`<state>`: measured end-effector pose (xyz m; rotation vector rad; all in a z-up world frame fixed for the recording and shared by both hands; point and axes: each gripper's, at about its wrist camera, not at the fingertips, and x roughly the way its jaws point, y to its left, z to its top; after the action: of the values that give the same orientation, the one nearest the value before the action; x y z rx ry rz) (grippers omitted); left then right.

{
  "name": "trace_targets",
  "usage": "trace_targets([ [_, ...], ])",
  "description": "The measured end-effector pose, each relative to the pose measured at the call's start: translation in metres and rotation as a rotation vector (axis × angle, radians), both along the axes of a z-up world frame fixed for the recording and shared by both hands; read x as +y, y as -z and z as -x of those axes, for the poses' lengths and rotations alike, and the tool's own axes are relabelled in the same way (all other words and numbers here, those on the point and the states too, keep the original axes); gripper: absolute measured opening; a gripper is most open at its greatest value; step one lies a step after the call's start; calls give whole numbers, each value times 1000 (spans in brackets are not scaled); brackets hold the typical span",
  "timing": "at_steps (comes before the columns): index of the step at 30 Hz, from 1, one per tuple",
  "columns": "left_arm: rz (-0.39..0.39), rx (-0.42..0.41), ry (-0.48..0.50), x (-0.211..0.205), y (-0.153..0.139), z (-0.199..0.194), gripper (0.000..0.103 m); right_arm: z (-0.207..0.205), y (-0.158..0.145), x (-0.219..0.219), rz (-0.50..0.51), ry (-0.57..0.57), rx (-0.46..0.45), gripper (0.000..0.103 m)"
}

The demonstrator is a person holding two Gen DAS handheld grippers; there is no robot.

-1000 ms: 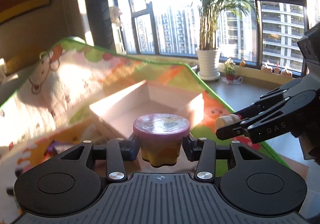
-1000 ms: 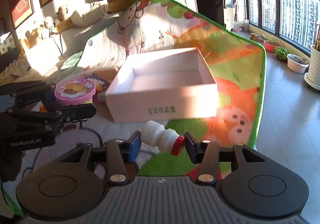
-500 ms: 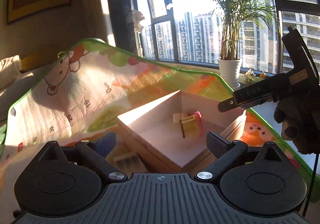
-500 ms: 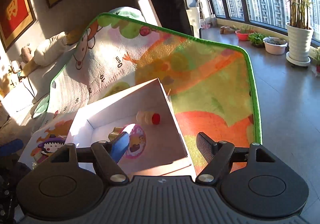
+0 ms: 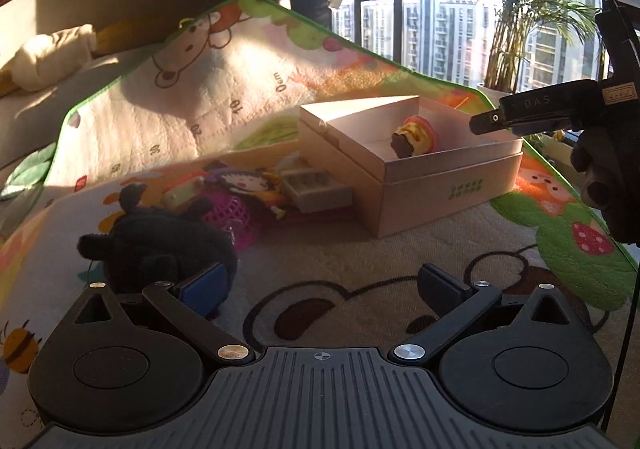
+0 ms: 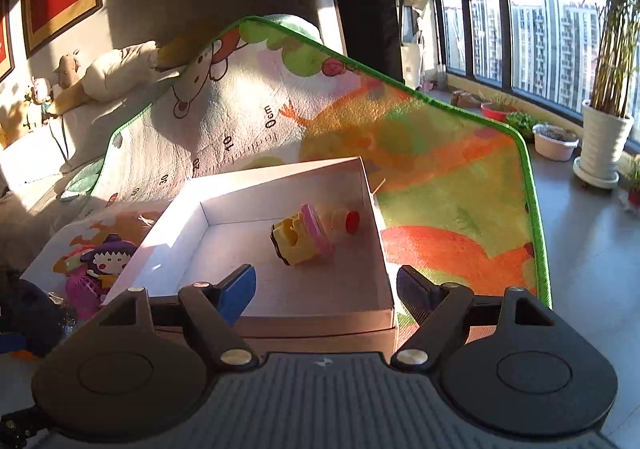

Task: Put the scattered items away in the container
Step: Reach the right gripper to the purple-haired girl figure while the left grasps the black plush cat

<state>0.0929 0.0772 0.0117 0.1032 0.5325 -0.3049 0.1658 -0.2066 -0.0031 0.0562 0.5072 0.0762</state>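
The left gripper (image 5: 320, 285) hangs low over the cartoon play mat (image 5: 360, 249), jaws opening with nothing between them. The right gripper (image 6: 326, 285) hovers above the pale cardboard box (image 6: 376, 241), jaws likewise opening and empty. Inside lie a yellow-and-pink toy cup (image 6: 300, 237) and a small white red-capped bottle (image 6: 346, 220).

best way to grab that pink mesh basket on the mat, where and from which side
Probably by the pink mesh basket's rim, from above on the side facing the left hand-held gripper. It lies tipped on the mat, its opening partly showing, so one finger can go inside. The black plush crowds its left, other toys its far side.
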Motion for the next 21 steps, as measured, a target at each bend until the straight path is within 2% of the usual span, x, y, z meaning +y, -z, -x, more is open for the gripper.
trace_targets([
  [4, 1, -39, -73, 15, -5, 7, 103, 18, -21, 47, 113, -147, -66, 79],
  [8, -31, -72, -186, 34, -5, 9, 103, 18, -31, 103, 127, -339, -56, 78],
  [10, -15, -44, -238, 50, -1, 6, 103, 10, -33, 130, 115, -425, -21, 70],
  [12, 43, -9, -260, 64, 3, 5, 103, -2, -31, 156, 112, -493, 30, 49],
  [13, 70, 3, -267, 70, 5, 5, 103, -9, -30, 170, 110, -518, 53, 46],
  [17, 155, -2, -267, 84, 7, 9, 103, -48, -21, 207, 102, -510, 109, 45],
  [21, 198, 6, -257, 88, 8, 10, 103, -103, -13, 223, 60, -404, 185, 45],
])
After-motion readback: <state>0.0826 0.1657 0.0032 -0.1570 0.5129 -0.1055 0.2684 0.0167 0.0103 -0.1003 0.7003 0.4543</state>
